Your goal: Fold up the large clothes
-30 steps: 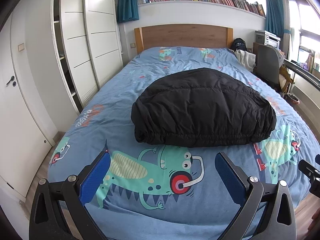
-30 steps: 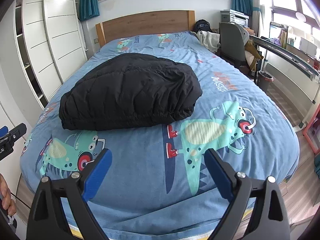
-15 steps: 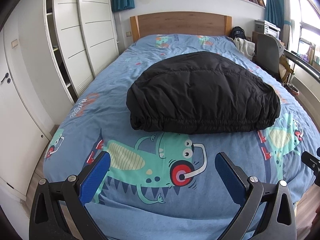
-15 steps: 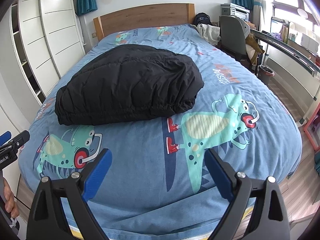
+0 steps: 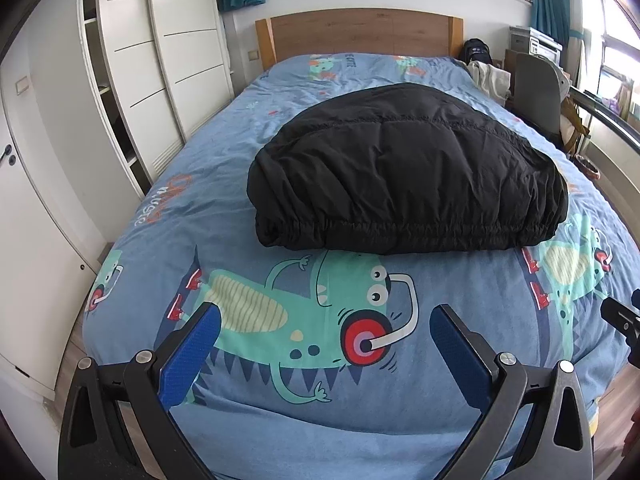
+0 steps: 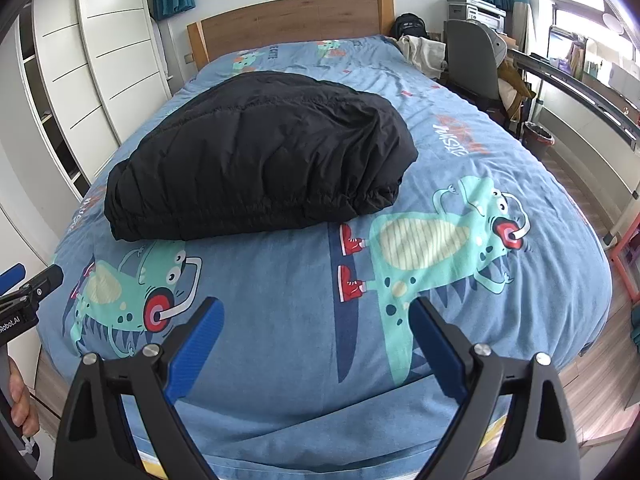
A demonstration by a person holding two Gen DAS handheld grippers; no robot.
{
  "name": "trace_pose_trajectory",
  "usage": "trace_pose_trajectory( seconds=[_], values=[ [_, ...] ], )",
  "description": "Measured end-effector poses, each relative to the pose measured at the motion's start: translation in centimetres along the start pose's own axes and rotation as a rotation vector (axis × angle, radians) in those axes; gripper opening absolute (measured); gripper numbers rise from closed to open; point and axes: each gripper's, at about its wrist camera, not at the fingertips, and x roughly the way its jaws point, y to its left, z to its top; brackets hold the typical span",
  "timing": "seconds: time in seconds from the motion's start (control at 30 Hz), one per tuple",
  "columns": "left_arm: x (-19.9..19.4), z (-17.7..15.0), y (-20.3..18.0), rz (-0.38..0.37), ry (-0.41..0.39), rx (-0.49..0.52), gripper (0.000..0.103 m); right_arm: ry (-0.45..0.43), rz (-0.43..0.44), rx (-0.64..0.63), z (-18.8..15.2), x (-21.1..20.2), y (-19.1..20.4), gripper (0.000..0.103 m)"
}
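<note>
A black puffy jacket (image 5: 404,168) lies folded in a thick bundle in the middle of the bed (image 5: 240,208), its elastic hem facing me. It also shows in the right wrist view (image 6: 260,160). My left gripper (image 5: 325,316) is open and empty, held above the foot of the bed, short of the jacket. My right gripper (image 6: 316,308) is open and empty too, above the foot of the bed to the right of the jacket's hem. The left gripper's tip (image 6: 24,284) shows at the left edge of the right wrist view.
The bed has a blue monster-print cover and a wooden headboard (image 5: 360,32). White wardrobes (image 5: 160,80) stand along the left. A grey chair (image 6: 472,60) with clothes, a desk and a small bin (image 6: 538,136) stand to the right. Wooden floor surrounds the foot of the bed.
Both grippers have moved closer to the bed and tilted down a little; the jacket looks larger and lower in both views. Both grippers stay open. The jacket has not moved.
</note>
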Motion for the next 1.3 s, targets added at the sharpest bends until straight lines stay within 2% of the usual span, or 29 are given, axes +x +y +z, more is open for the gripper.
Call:
trace_pose_trajectory(
  seconds=[1.3],
  values=[
    [0.83,-0.82,-0.17,-0.002,0.031,0.015,0.102,0.006,-0.007,-0.002,-0.50,0.29,-0.20,0.094]
  ],
)
